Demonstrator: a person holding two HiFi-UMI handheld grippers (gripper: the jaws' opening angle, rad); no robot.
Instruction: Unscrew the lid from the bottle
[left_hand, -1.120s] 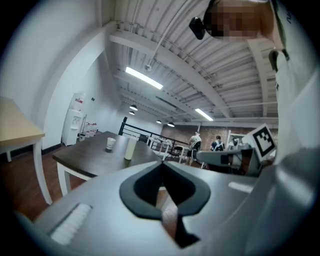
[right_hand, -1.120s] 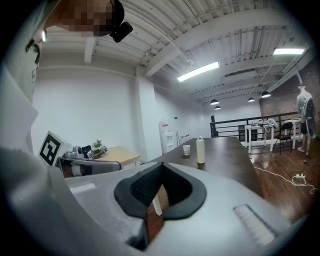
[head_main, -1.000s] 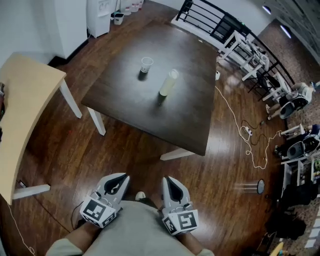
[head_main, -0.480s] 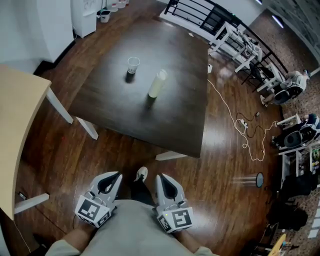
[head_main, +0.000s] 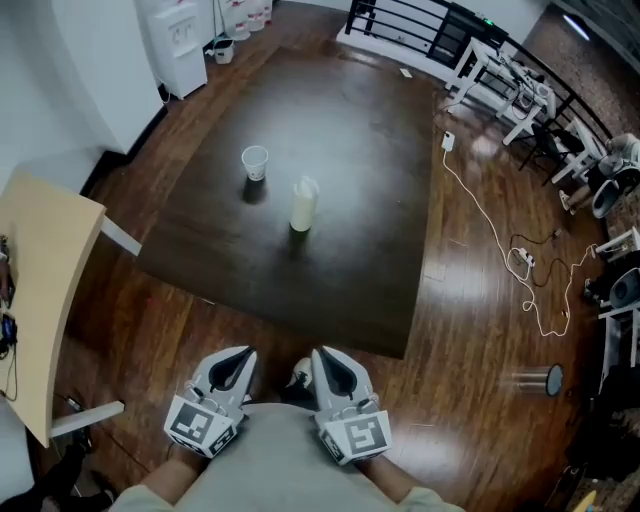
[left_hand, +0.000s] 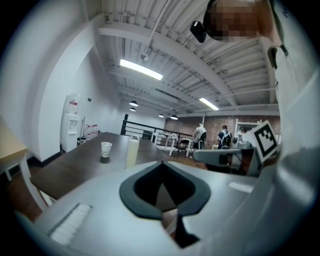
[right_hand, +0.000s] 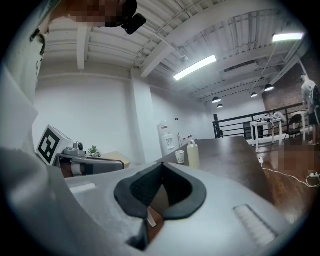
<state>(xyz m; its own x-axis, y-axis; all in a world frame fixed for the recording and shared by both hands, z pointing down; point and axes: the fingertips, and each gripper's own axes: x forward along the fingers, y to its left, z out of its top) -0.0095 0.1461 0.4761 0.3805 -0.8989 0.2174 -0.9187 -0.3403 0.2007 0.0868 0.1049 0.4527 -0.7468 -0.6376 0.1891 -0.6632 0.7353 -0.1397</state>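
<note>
Bottle: a pale bottle (head_main: 303, 203) is seen upright near the middle of the dark worktop (head_main: 350, 230); it is well apart from both claws
Lid: the lid (head_main: 307, 184) is seen seated on the bottle's neck; no loosening can be made out
Cup: a small white cup (head_main: 255, 162) is stood near the bottle, on its left and a little farther off; the two are not touching
Left claw: the left claw (head_main: 243, 353) is held close to the body, above the floor and short of the worktop's near edge; its jaws are pressed fully together and nothing is held between them
Right claw: the right claw (head_main: 325, 352) is held just beside the left one; its jaws are likewise brought together on nothing
Step in hand: the approach is judged to be the step; the unscrewing itself is not yet begun
Method: both claws should be opened before the bottle is reached; the body is best clamped low by one claw, so that it is kept upright; the lid is best pinched squarely by the other and turned about the bottle's own axis
Risk: a tall, narrow bottle is judged easily tipped if it is nudged before it is clamped; the cup should be kept clear of on the left side
</note>
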